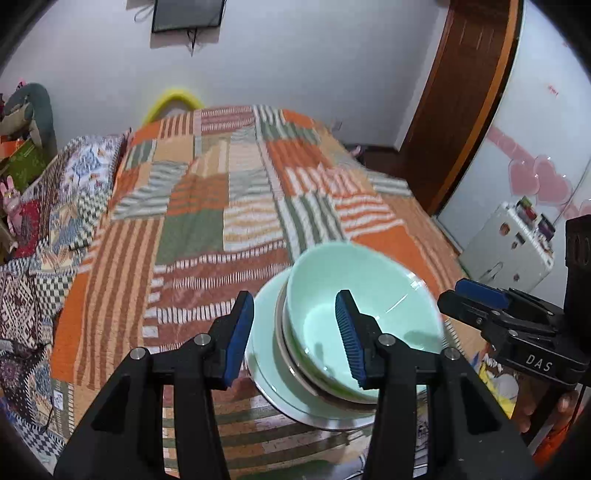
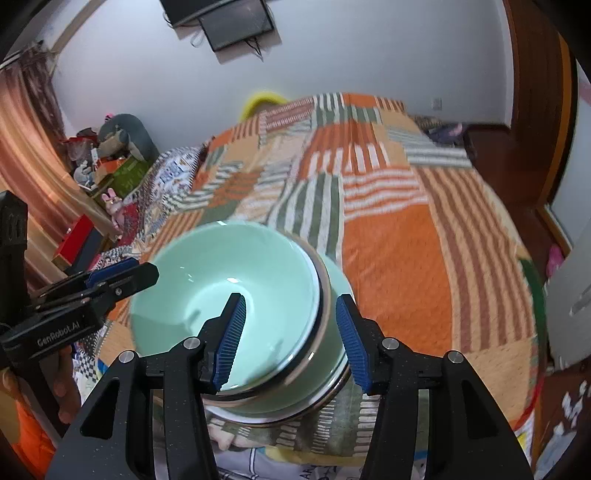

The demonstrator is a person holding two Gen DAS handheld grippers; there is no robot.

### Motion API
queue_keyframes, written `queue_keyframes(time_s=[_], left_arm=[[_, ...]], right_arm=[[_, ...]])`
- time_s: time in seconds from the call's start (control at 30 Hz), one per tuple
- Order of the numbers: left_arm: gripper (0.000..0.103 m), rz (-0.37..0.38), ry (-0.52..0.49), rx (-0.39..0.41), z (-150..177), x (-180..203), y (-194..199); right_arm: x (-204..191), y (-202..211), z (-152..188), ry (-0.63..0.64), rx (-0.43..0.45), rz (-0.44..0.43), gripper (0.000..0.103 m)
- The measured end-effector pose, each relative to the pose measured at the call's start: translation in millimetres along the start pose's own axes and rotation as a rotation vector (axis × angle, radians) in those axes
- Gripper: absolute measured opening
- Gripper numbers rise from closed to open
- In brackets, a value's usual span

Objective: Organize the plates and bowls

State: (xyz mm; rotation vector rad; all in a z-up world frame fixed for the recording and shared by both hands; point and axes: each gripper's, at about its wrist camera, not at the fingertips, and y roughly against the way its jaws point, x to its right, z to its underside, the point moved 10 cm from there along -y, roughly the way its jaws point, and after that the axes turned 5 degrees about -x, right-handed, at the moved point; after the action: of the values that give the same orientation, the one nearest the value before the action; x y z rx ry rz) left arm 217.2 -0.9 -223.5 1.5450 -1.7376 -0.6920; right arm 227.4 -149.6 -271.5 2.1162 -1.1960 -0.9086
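Note:
A mint-green bowl [image 1: 369, 295] [image 2: 221, 277] tops a nested stack of bowls on a pale green plate [image 1: 266, 332], near the front edge of the bed. My left gripper [image 1: 295, 336] hovers over the stack's left side, open; one finger lies over the bowl's inside and the other outside the plate's edge, neither pressing. My right gripper [image 2: 291, 339] is open astride the stack's right rim, pads clear of it. In the left wrist view the right gripper [image 1: 452, 293] stands just right of the bowl. In the right wrist view the left gripper [image 2: 146, 269] is at the bowl's left rim.
The stack rests on a patchwork quilt [image 1: 221, 221] that covers the bed. A white cabinet [image 1: 509, 251] and a wooden door frame [image 1: 461, 110] stand to the right. Toys and boxes [image 2: 110, 155] crowd the left side. A dark screen [image 2: 229, 22] hangs on the far wall.

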Motion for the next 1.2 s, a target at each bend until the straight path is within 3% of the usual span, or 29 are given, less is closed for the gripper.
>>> queue_keyframes(time_s=[0.2, 0.27, 0.37, 0.5, 0.6, 0.8, 0.97, 1.2], left_arm=[[0.049, -0.004, -0.053, 0.16, -26.6, 19.9, 61.1], [0.05, 0.005, -0.056, 0.204, -32.2, 26.2, 79.6], [0.051, 0.006, -0.057, 0.254, -37.9, 32.3, 101.2], [0.066, -0.006, -0.065, 0.337, -42.8, 37.2, 132.1], [0.08, -0.022, -0.074, 0.381, -44.0, 40.5, 150.5], [0.097, -0.059, -0.074, 0.48, -41.9, 41.9, 182.9], [0.098, -0.075, -0.084, 0.508, -39.2, 43.6, 191.7], [0.099, -0.086, -0.089, 0.525, -35.5, 43.7, 196.3]], right_arm=[[-15.4, 51.3, -29.1, 0.071, 0.162, 0.02, 0.057], [-22.6, 72.1, -37.6, 0.093, 0.225, 0.018, 0.065], [-32.0, 99.4, -46.6, 0.122, 0.3, 0.018, 0.066], [-41.5, 120.8, -51.5, 0.144, 0.359, 0.022, 0.068], [-48.7, 136.5, -53.2, 0.156, 0.41, 0.014, 0.079], [-61.5, 148.9, -53.0, 0.197, 0.466, 0.016, 0.089], [-66.6, 155.4, -53.0, 0.2, 0.505, 0.01, 0.102], [-70.1, 158.3, -51.5, 0.202, 0.515, 0.013, 0.103]])
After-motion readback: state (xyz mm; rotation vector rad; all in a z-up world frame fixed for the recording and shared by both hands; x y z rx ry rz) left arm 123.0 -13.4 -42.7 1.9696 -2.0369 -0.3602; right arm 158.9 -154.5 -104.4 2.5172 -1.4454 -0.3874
